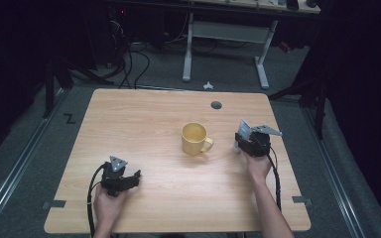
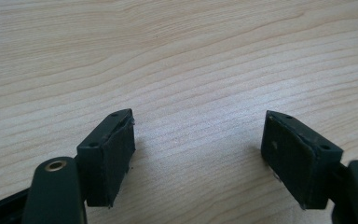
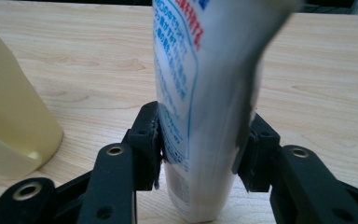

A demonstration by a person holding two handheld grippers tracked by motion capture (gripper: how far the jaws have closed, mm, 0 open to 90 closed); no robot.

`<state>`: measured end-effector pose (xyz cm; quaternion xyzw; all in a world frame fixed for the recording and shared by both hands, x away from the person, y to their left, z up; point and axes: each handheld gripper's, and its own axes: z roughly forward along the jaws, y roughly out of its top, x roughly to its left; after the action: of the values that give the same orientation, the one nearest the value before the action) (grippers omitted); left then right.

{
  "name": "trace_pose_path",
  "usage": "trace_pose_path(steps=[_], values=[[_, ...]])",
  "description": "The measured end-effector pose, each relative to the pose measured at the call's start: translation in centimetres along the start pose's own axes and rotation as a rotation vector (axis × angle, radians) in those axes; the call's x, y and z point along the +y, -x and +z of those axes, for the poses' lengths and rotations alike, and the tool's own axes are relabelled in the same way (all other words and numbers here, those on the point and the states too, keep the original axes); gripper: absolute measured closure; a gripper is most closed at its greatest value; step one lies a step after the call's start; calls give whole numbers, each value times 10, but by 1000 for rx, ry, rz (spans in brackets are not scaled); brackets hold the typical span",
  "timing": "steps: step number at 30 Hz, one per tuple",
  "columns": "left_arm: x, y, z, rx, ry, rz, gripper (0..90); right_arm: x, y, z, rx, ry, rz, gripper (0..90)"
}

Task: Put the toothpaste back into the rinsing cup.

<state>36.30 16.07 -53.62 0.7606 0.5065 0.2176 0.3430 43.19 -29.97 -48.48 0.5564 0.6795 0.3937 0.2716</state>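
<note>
The white tube [image 3: 205, 107] with blue and red print stands upright on the bench [image 1: 144, 114], just to the handle side of the yellow mug [image 1: 195, 138], and the right gripper [image 3: 200, 149] has its jaws clamped on the tube's lower body, a pad pressed against each flank. In the right gripper view the tube's base looks to be on or barely off the wood; I cannot tell which. So the grasp looks done, and what seems left is the lift and the carry, most likely over to the mug, whose open mouth is empty as far as the high view shows.

The left gripper [image 2: 198, 158] sits well away from the mug, toward the person's near-left corner of the bench. Its jaws stand wide apart with nothing between them but bare wood grain, pointed down at the surface and touching nothing. It appears to be idle for now.
</note>
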Motion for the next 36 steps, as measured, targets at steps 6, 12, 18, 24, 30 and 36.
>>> trace_pose_path(steps=[6,12,18,24,30,36], values=[[0,0,0,-1,-1,1,261,1,1,0,12,-1,-20,611],[0,0,0,-2,-1,0,260,0,-1,-4,35,2,-50,640],[0,0,0,-2,-1,0,260,1,-3,-6,65,5,-61,645],[0,0,0,-1,-1,1,261,2,-3,-9,93,-4,-59,646],[0,0,0,-1,-1,1,261,2,-3,-12,118,-4,-58,647],[0,0,0,0,-1,1,261,4,-7,-18,150,10,-70,647]])
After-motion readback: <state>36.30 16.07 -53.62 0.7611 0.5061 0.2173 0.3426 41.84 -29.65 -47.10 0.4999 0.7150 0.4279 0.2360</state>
